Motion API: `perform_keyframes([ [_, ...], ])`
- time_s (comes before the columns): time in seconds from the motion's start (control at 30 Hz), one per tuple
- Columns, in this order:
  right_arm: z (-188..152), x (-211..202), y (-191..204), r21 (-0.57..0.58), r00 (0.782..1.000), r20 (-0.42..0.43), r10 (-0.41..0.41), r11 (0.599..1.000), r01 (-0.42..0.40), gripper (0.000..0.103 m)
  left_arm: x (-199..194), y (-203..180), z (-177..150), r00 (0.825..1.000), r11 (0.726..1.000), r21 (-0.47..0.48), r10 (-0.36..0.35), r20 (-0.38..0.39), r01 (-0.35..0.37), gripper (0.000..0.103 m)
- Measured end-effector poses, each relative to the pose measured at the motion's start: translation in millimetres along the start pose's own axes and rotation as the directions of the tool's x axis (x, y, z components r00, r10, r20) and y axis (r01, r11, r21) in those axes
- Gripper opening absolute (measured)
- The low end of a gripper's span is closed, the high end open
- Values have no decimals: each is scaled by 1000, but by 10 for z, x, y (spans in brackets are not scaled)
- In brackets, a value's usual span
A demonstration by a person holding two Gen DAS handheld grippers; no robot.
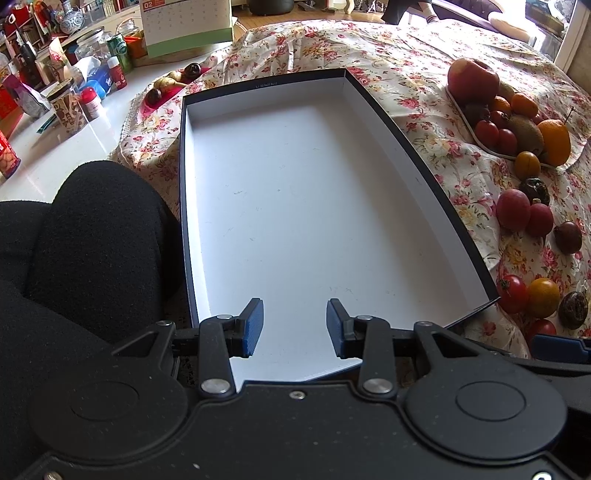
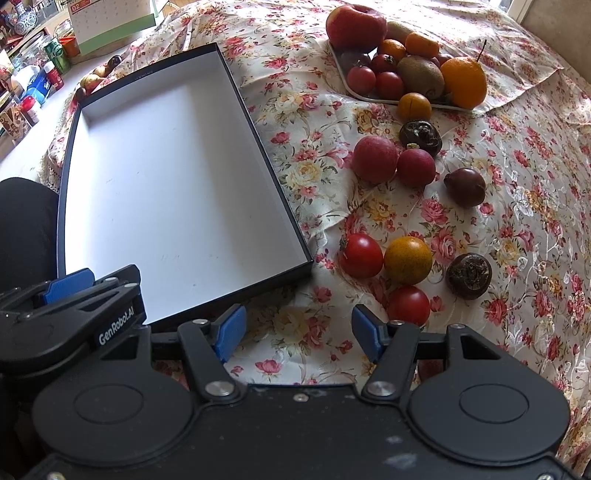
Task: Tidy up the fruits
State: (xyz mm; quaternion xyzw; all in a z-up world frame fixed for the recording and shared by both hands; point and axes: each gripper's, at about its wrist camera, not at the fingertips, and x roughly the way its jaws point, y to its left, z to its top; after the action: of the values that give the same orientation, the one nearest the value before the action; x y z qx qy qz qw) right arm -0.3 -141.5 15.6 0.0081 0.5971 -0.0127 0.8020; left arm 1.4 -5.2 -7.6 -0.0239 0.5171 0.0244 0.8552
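Note:
An empty box with dark sides and a white floor (image 1: 295,184) (image 2: 166,166) lies on the flowered cloth. My left gripper (image 1: 294,328) is open and empty over the box's near end. My right gripper (image 2: 298,334) is open and empty above the cloth, right of the box's near corner. Loose fruit lies just ahead of it: a red tomato (image 2: 361,255), an orange (image 2: 407,260), another tomato (image 2: 408,305), a dark wrinkled fruit (image 2: 468,275), two red plums (image 2: 375,158), a dark plum (image 2: 464,186). A tray of fruit (image 2: 406,62) (image 1: 509,110) stands farther back.
A person's black-clad knee (image 1: 92,229) presses against the box's left side. More fruit (image 1: 173,81) lies beyond the box's far left corner. Jars, cans and a calendar (image 1: 184,26) crowd the white counter at the far left.

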Motion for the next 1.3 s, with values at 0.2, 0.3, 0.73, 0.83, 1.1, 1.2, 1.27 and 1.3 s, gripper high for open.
perform_keyframes([
  [0.2,6,5,-55,14,1000,-8,-4,1000,4,62,-5,-31,4,1000,1000,19,-12,-12,12,45],
  [0.3,17,-4,-129,23,1000,-16,4,1000,-3,62,-7,-51,4,1000,999,31,-19,-16,20,45],
  [0.73,60,-170,-852,114,999,-41,4,993,1,60,-25,-255,-44,999,986,162,-38,-20,41,45],
  [0.83,22,-218,-1066,128,998,-54,-17,992,24,59,-34,-273,-50,998,983,174,-51,-22,54,45],
  [1.1,-169,-124,-1438,181,991,-127,39,983,-16,56,-56,-287,-57,997,981,179,-74,-16,76,45],
  [1.2,-214,-2,-1444,209,988,-145,59,978,-28,54,-75,-296,-56,997,979,185,-83,-7,83,45],
  [1.27,-226,92,-1419,216,982,-176,74,976,-34,49,-97,-313,-52,996,977,194,-92,1,90,45],
  [1.3,-235,133,-1405,219,978,-191,84,975,-41,46,-109,-324,-52,995,975,199,-98,4,95,45],
])
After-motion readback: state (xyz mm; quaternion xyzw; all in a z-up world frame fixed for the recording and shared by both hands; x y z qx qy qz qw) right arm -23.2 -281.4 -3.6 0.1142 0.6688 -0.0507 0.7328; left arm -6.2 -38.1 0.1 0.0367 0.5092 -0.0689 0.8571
